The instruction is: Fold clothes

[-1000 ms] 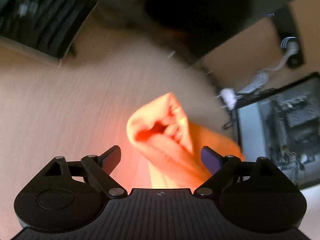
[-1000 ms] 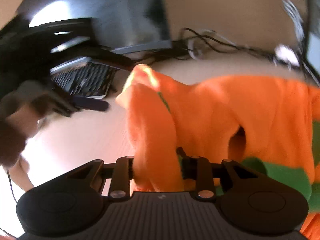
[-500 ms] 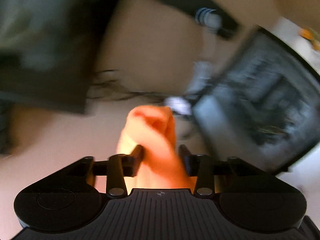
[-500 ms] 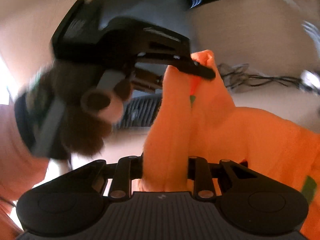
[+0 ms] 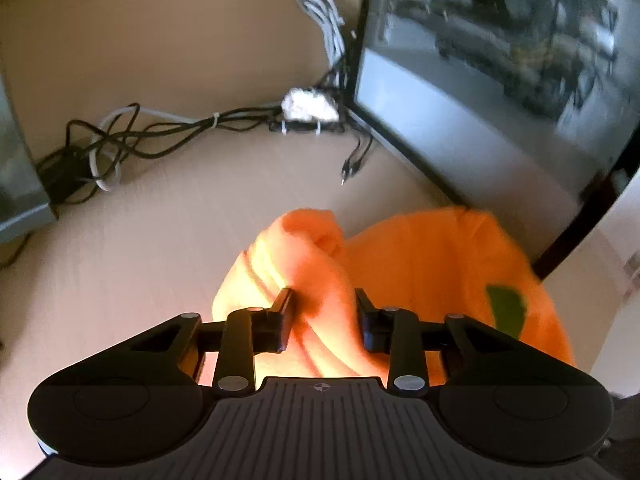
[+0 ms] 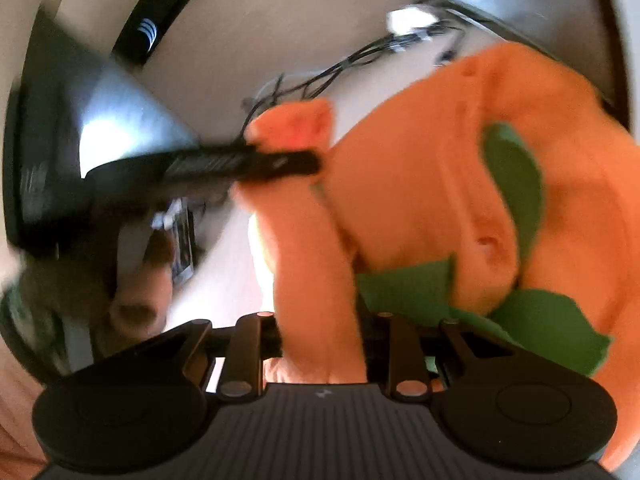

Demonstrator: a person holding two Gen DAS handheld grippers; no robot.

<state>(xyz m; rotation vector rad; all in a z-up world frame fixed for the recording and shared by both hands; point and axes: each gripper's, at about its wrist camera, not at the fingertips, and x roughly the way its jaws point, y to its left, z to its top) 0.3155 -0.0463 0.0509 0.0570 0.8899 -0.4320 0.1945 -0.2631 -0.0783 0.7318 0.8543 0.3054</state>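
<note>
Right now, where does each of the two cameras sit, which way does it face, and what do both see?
Left wrist: sits on the left gripper, facing along its fingers over the desk toward the cables and computer case; its fingers clamp a bunch of the orange garment.
Right wrist: sits on the right gripper, facing across the desk; its fingers clamp the garment, and the left gripper and the hand holding it show, blurred.
Shared: the garment with its green patches, the cables, the desk.
</note>
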